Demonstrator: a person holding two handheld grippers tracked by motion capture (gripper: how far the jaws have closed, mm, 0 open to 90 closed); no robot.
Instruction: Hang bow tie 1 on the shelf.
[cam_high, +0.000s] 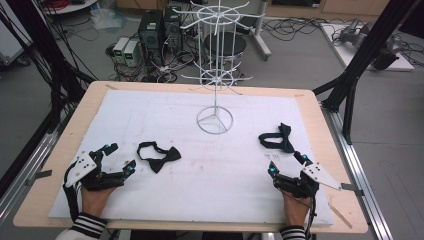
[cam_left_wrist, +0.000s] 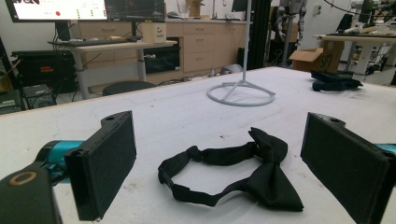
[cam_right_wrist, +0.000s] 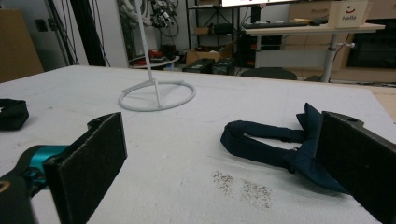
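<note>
Left gripper (cam_high: 119, 157): jaws spread, nothing between, resting on mat.
Black bow tie (cam_high: 159, 155): flat, just beside it.
Right gripper (cam_high: 286, 165): jaws spread, empty.
Navy bow tie (cam_high: 278, 138): near, beyond it.
White wire stand (cam_high: 215, 119): upright, mid-table.

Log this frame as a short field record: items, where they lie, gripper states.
surface: white mat on a wooden table
stand: white wire rack, upright at the far middle of the mat
left item: black bow tie, flat on the mat, ahead of the left gripper
right item: navy bow tie, flat, ahead of the right gripper
left gripper: open, holding nothing
right gripper: open, holding nothing
</note>
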